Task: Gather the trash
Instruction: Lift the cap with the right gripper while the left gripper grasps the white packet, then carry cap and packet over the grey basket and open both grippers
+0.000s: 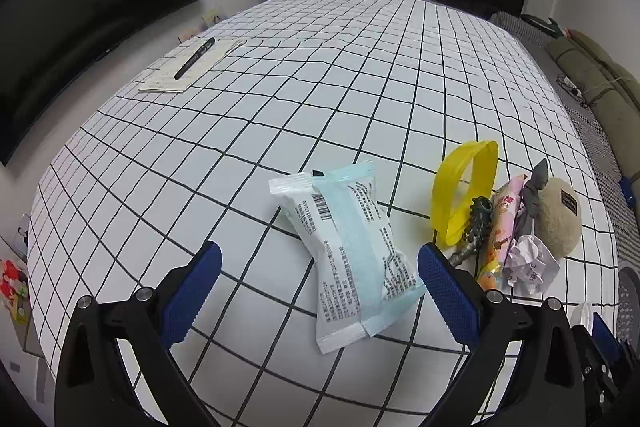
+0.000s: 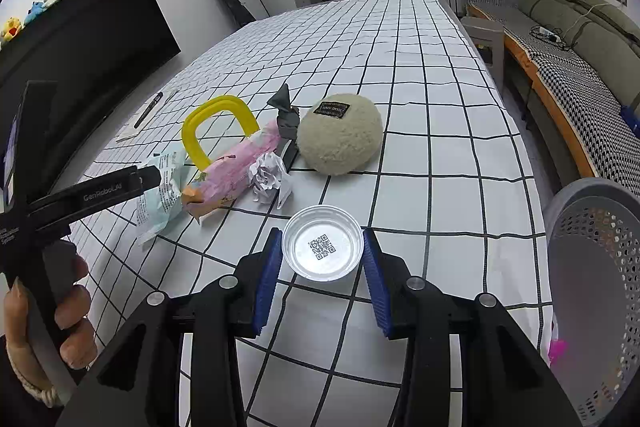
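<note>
The right gripper (image 2: 323,259) clamps a small clear plastic cup (image 2: 322,246), seemingly just above the tabletop (image 2: 440,131); carry it level to the grey basket (image 2: 600,291) at three o'clock. The left gripper (image 1: 320,291) hangs open over a pale-blue wrapper (image 1: 352,259), to close across its middle

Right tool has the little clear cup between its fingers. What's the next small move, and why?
Probably swing the right tool over to the grey perforated basket and let go there. Its blue pads sit against both sides of the clear plastic cup, so the grip looks made, and the basket stands just to its right at the table edge. The left tool is open over the pale blue wrapper.
</note>
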Motion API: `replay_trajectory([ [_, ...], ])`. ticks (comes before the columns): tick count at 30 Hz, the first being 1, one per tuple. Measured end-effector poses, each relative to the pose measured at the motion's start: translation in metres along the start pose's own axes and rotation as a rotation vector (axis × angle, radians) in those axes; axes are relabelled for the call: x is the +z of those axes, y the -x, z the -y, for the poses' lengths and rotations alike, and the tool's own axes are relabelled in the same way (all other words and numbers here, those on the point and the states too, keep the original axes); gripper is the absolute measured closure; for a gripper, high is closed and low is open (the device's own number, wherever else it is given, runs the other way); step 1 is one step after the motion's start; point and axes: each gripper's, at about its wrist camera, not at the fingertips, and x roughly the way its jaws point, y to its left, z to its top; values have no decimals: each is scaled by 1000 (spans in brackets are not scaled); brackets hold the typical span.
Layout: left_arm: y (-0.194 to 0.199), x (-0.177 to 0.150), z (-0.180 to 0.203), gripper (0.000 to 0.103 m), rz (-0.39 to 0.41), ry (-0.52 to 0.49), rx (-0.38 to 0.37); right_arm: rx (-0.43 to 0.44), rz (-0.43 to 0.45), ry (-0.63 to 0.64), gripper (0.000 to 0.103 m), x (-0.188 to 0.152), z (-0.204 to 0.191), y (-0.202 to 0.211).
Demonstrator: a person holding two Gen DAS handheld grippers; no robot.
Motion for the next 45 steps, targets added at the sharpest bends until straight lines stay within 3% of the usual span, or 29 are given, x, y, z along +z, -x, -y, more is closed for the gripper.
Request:
replay_trajectory([
  [10,-29,2,0,9,-56,4,15,11,-15,-16,64,1,8,-9],
  [15,-34,-4,4,42,-93,-8,-11,8,-18,-21,64,1,11,-10],
  [16,-35,-5,3,44,-103,-4,-20,8,-17,-21,64,2,11,-10],
  [26,-13,-13,-5,45,-52,-18,-55,-9,-11,-16,64,0,9,-3],
  [34,29,-30,-6,45,12,-44,-74,-13,-1,-19,64,-6,7,13],
  [45,87,-52,30,45,107,-107,-168,-52,28,-38,64,-19,19,62],
])
